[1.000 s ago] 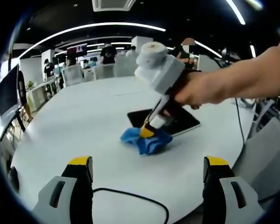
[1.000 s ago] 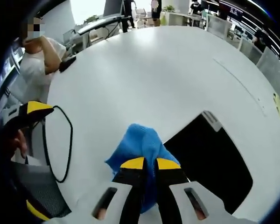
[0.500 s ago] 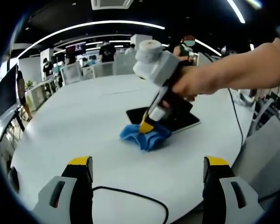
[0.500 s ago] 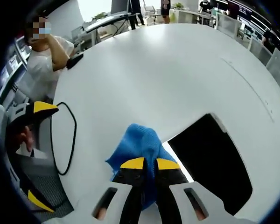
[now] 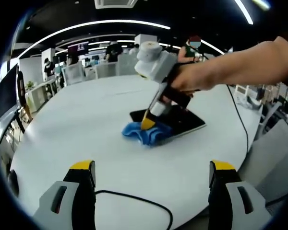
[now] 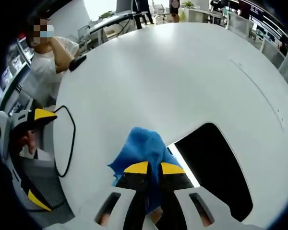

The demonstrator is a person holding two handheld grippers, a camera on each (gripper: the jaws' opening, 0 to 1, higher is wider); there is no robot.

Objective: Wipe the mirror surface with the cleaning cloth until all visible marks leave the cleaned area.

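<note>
Centre frame, our right gripper (image 6: 149, 168), jaws clamped on the blue cloth (image 6: 143, 146), drags it onto the dark mirror (image 6: 216, 163). Our left gripper (image 5: 151, 168) waits with jaws apart at the lower edge. We judge the bunched cloth could slip free and miss marks.

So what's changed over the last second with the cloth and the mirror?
The right gripper, shut on the crumpled blue cleaning cloth, has dragged it from the white table beside the dark rectangular mirror onto the mirror's near edge. The grip on the cloth stayed as it was, the mirror stayed put, and the left gripper stayed open and back near the black cable.
</note>
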